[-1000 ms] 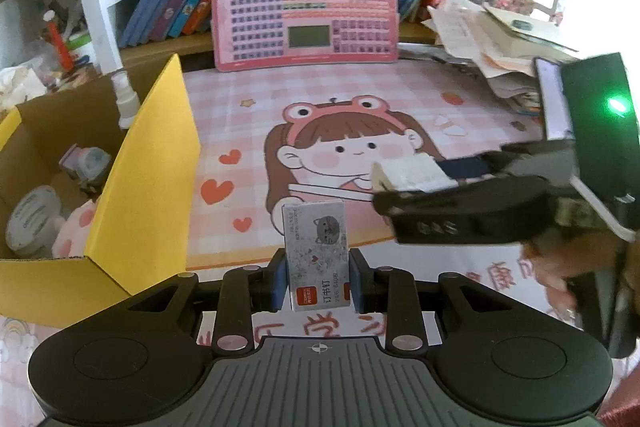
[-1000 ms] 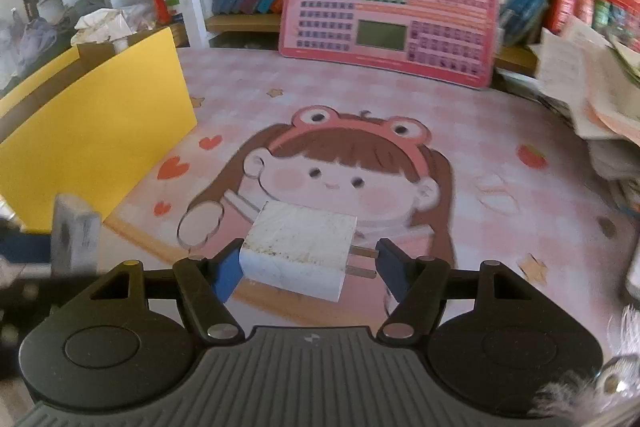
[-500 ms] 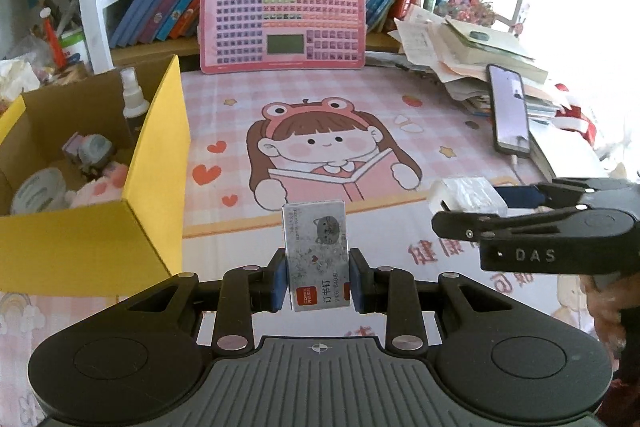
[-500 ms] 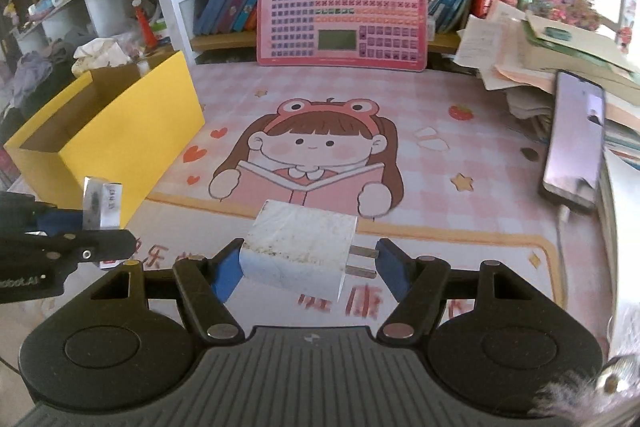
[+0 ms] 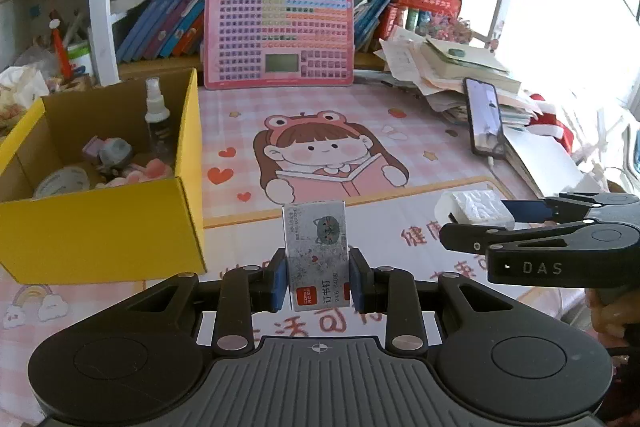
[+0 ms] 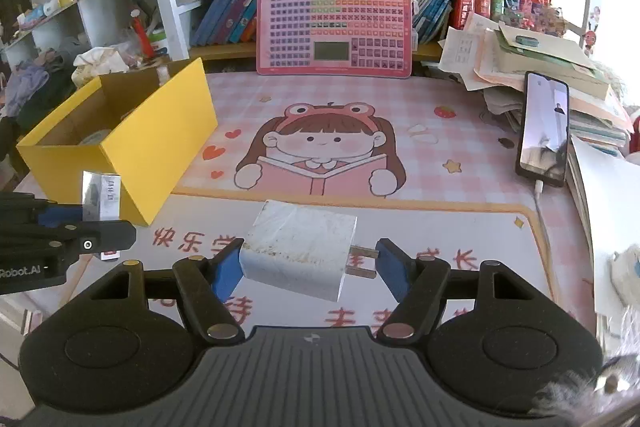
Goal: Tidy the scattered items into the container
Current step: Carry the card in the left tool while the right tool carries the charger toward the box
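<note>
Left tongs point(image 5: 318, 277) grip a staples box point(image 5: 316, 255), right tongs point(image 6: 308, 267) a white charger point(image 6: 298, 251), both beside the yellow box point(image 5: 100, 227); next, carry over and release inside.

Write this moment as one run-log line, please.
left claw: grips staple box | right claw: grips charger | yellow box: awaiting both

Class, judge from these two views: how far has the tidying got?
Done: a spray bottle, a tape roll and other small things lie in the yellow box. In hand: the left tongs grip a staple box, the right tongs a white charger. Left: dropping both into the box.
</note>
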`<state>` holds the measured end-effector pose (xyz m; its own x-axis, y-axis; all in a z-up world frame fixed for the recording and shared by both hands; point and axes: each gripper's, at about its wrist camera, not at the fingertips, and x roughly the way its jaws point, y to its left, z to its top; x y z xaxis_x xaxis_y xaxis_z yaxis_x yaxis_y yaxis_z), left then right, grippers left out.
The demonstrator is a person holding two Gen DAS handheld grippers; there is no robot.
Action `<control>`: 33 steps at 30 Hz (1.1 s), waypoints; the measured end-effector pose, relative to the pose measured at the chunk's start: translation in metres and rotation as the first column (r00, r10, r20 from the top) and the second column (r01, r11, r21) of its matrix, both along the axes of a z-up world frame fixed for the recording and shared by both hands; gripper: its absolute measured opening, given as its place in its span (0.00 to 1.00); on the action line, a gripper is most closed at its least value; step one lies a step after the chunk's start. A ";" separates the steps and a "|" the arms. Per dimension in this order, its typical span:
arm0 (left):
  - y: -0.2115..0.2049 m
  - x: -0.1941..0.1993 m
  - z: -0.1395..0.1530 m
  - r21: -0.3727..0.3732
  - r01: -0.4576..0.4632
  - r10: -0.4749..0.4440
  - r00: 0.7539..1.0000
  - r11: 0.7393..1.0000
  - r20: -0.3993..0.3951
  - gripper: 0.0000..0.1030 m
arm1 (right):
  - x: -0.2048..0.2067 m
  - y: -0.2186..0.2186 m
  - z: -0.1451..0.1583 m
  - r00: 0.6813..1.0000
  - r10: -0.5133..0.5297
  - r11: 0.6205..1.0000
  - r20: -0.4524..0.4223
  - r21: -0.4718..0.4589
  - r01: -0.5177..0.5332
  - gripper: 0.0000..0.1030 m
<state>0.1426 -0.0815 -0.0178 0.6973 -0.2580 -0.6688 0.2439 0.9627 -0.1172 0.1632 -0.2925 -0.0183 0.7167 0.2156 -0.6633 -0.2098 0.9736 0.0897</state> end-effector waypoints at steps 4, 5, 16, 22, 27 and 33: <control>0.013 -0.012 0.000 -0.002 0.014 -0.014 1.000 1.000 0.002 0.28 | -0.013 0.013 0.000 1.000 -0.019 1.000 -0.005 -0.003 0.019 0.66; 0.017 -0.014 0.000 -0.004 0.015 -0.015 1.000 1.000 0.001 0.28 | -0.016 0.016 0.000 1.000 -0.022 1.000 -0.005 -0.003 0.022 0.66; 0.059 -0.050 0.005 -0.020 -0.003 0.004 1.000 1.000 0.018 0.28 | -0.058 0.048 0.005 0.998 -0.056 0.998 0.013 -0.013 0.056 0.66; 0.072 -0.069 0.010 -0.021 0.004 -0.003 0.999 1.000 0.034 0.28 | -0.079 0.063 0.011 0.998 -0.054 0.998 0.040 -0.012 0.054 0.66; 0.083 -0.083 0.013 -0.018 0.000 0.001 0.999 1.000 0.051 0.28 | -0.092 0.078 0.015 0.997 -0.040 0.999 0.060 -0.009 0.041 0.66; 0.101 -0.100 0.016 -0.022 -0.027 0.028 0.998 0.999 0.062 0.28 | -0.105 0.099 0.015 0.998 -0.013 1.000 0.067 -0.009 0.014 0.66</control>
